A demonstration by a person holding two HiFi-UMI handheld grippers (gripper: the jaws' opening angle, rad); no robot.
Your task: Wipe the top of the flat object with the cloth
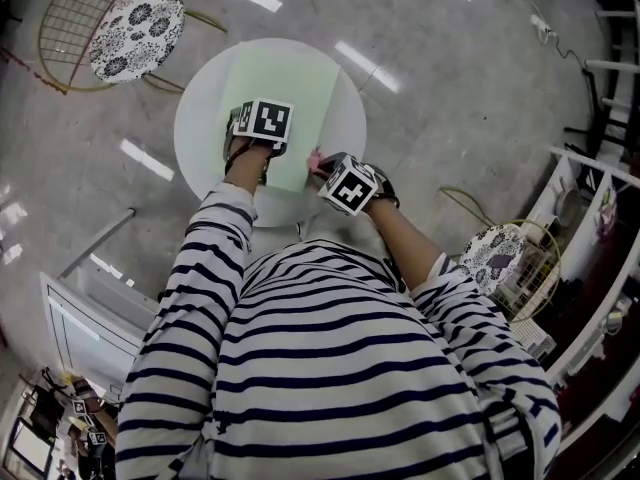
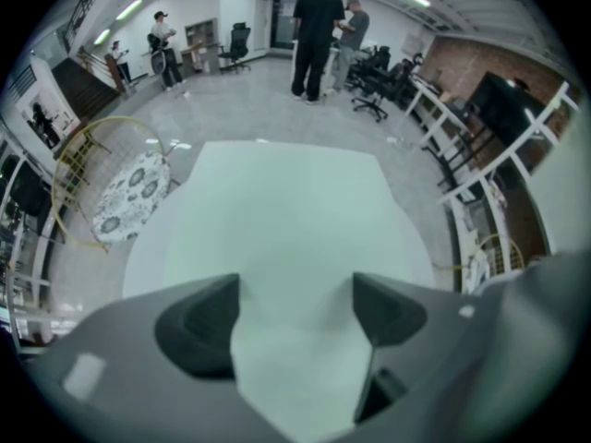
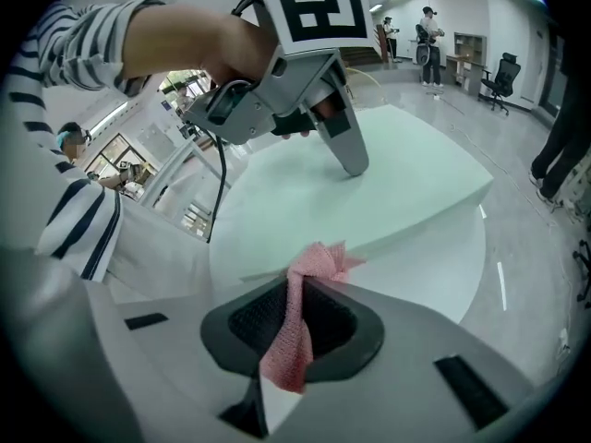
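On 1 round white table lies 1 flat object: a pale green rectangular slab with a smooth matte top and a thick, straight-cut edge. It covers the middle of the table and leaves a bare white rim on each side.

There are 2 grippers, each of grey plastic with dark ribbed pads. Each carries 1 cube of black-and-white square markers, 2 cubes in all: and.

The left gripper stands over the near part of the slab, steeply tip-down. Its 2 jaws are spread wide with only the green surface showing between them. In the right gripper view one of its fingers meets the slab's top.

The right gripper is at the table's near right edge, just beside the slab's near right corner. Its jaws are closed tight on 1 cloth, a pink knitted strip. The strip is pinched flat between the pads, and a crumpled tuft sticks out past the tips toward the slab's edge. I cannot tell whether the tuft touches the slab.

The person's 2 sleeves are white with dark stripes.

Off the table, on the glossy grey floor, stand 2 gold wire-frame chairs with round black-and-white floral cushions. 1 is beyond the table to its left and 1 is on the near side to its right.
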